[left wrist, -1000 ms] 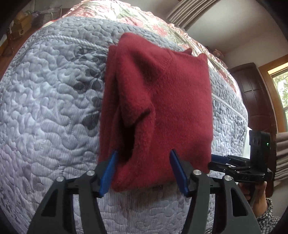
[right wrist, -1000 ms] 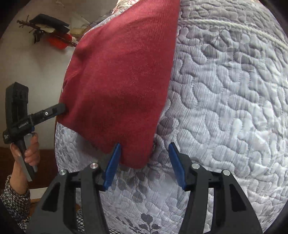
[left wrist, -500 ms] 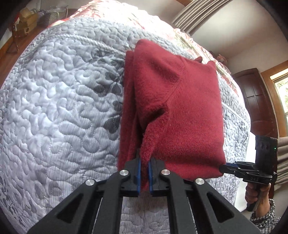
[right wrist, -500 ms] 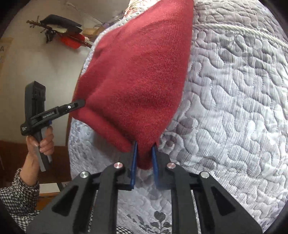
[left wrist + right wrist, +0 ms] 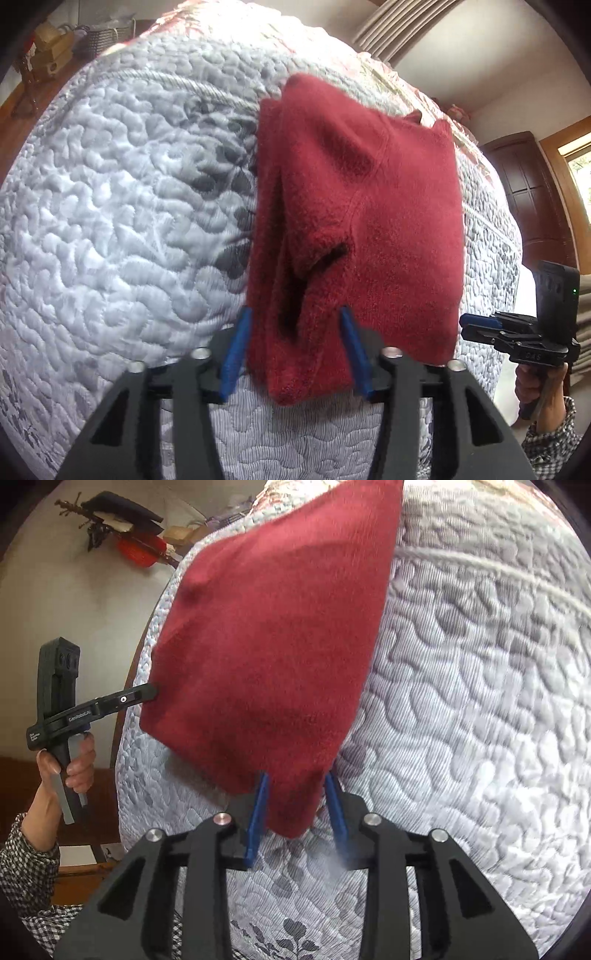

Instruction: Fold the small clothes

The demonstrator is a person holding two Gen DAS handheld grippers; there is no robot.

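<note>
Left gripper (image 5: 295, 350): blue fingers (image 5: 234, 354) spread, straddling the near left corner of the red sweater (image 5: 362, 229), cloth between them but not clamped. I read that as set up to bite the stacked layers at the hem corner, where the folded-in sleeve side is thickest. Right gripper (image 5: 297, 818): same, fingers (image 5: 258, 812) apart either side of the near right corner of the sweater (image 5: 273, 646), nothing pinched; far finger is motion-blurred so the exact gap is unclear. Both tools sit at the two near corners, symmetric, likely so the hem edge lifts level and folds away over the body without skewing. The sweater lies flat on the grey quilted bedspread (image 5: 110, 221), sides already turned in to a narrow rectangle, collar end far from the grippers. Lengthwise fold looks done, crosswise fold not yet. From the right wrist view the person's hand (image 5: 68, 764) grips the left tool's handle off the bed edge. Beyond: a dark wooden door (image 5: 532, 199) and curtains (image 5: 391, 29).
</note>
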